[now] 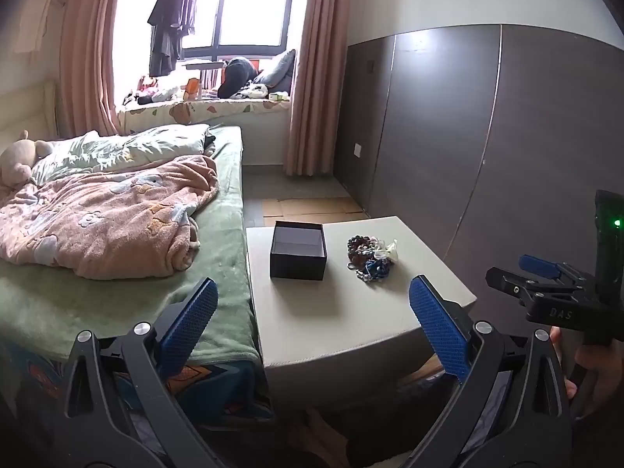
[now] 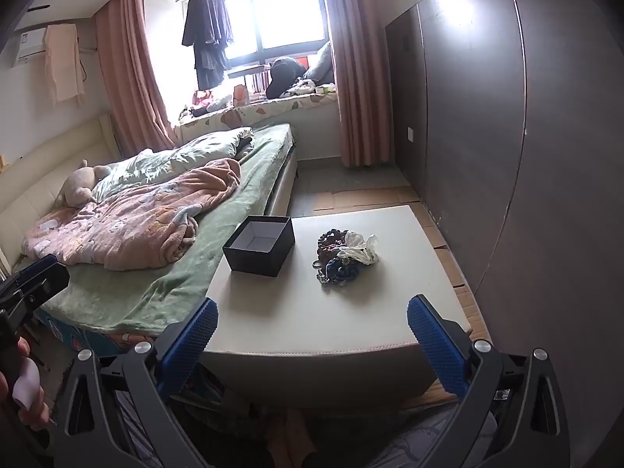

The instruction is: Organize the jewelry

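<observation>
Tangled beaded jewelry pile (image 2: 343, 255), brown, blue, white, beside open black box (image 2: 259, 245)

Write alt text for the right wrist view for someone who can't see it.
The open right hand-held gripper hovers before a white table holding an empty black box and, apart to its right, a tangled pile of beaded jewelry. A rumpled bed lies to the left under a bright window.

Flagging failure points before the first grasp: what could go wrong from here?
The jewelry lies in one tangled heap, so a pinch by the right gripper may lift several strands at once. The black box sits near the table edge beside the bed; a nudge could push it off. Both grippers are open and empty, the left gripper included.
</observation>
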Available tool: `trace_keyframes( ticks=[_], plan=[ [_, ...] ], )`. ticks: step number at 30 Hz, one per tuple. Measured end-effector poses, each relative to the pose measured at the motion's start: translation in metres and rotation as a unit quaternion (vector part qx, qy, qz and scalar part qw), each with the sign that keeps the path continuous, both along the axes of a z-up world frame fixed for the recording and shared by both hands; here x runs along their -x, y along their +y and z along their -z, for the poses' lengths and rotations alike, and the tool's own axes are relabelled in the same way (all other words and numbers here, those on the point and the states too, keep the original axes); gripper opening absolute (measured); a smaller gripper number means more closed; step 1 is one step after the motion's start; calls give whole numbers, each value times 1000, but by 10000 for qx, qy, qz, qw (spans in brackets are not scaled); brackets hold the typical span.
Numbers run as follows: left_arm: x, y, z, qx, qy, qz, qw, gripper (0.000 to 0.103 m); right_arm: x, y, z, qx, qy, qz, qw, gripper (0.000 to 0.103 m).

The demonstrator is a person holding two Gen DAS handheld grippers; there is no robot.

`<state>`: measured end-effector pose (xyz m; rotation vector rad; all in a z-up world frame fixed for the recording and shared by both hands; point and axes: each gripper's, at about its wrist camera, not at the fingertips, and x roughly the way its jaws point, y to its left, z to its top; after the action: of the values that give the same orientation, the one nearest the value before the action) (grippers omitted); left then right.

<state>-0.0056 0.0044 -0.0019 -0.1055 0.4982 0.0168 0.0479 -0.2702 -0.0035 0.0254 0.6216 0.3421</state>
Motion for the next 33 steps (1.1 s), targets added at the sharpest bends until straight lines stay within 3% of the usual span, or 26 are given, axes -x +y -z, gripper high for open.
trace_keyframes(
  ticks=[33],
  plan=[
    [1, -2, -3, -14, -17, 29, 10000, 98, -1, -6, -1, -33, 3, -2, 10000, 96]
  ],
)
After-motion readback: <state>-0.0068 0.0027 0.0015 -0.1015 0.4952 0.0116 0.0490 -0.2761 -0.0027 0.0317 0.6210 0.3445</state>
